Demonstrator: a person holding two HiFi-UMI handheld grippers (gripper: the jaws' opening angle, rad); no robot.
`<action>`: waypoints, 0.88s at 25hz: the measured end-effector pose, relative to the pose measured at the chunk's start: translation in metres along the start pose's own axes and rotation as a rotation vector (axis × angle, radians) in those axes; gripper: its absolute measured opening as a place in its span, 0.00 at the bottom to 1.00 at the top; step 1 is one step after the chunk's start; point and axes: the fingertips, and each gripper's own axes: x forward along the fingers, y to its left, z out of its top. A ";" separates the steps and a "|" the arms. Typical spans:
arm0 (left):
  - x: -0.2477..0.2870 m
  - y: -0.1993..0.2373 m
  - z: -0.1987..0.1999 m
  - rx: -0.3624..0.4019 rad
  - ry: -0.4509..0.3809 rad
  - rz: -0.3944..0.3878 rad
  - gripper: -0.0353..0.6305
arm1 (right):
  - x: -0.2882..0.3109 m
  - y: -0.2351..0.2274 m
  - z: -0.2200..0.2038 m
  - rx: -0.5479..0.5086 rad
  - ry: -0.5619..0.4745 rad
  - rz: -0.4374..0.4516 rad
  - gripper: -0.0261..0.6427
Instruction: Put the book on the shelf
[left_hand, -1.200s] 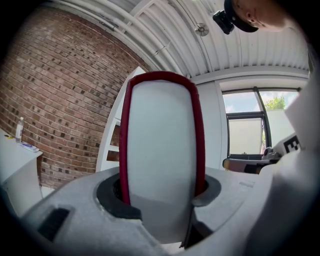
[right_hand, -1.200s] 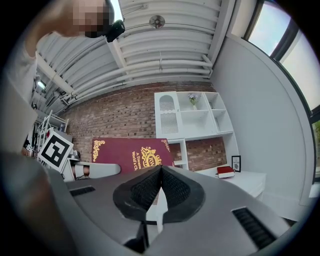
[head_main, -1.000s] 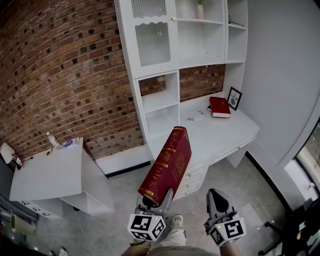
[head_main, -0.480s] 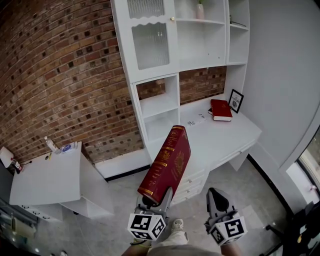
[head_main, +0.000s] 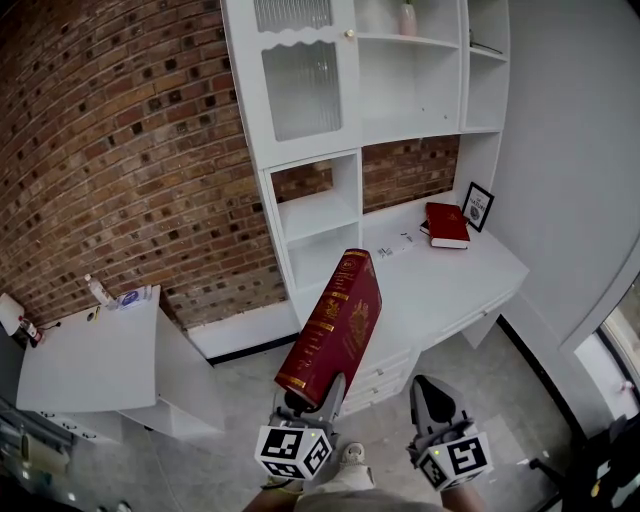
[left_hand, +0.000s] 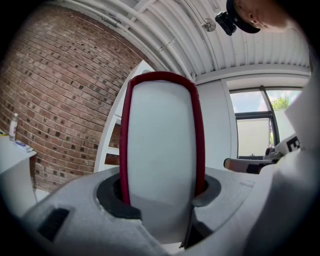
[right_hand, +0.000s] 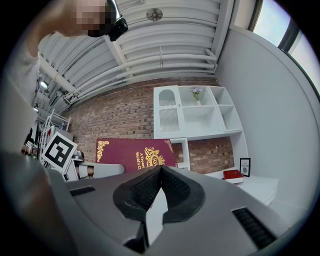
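A thick dark red book with gold print (head_main: 335, 330) stands up out of my left gripper (head_main: 312, 392), which is shut on its lower end. In the left gripper view its white page edge (left_hand: 161, 150) fills the gap between the jaws. My right gripper (head_main: 432, 394) sits beside it to the right, shut and with nothing in it; its pads (right_hand: 150, 187) meet. The book's cover (right_hand: 132, 154) shows in the right gripper view. Ahead stands the white shelf unit (head_main: 318, 205) with open cubbies above a desk.
A second red book (head_main: 447, 224) lies on the white desk (head_main: 470, 270) beside a small framed picture (head_main: 478, 206). A vase (head_main: 407, 18) stands on an upper shelf. A low white cabinet (head_main: 95, 350) with a bottle is at left against the brick wall.
The view has shifted slightly: the shelf unit and desk have drifted right and down a little. Both grippers and the book stay as they were.
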 end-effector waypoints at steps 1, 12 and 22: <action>0.004 0.002 0.000 0.000 0.000 0.002 0.40 | 0.004 -0.001 0.001 -0.002 0.003 0.003 0.05; 0.045 0.020 0.004 0.003 0.007 0.009 0.40 | 0.044 -0.018 0.009 -0.018 0.017 0.016 0.05; 0.079 0.044 0.013 0.002 0.007 0.019 0.40 | 0.086 -0.027 0.012 -0.012 0.018 0.026 0.05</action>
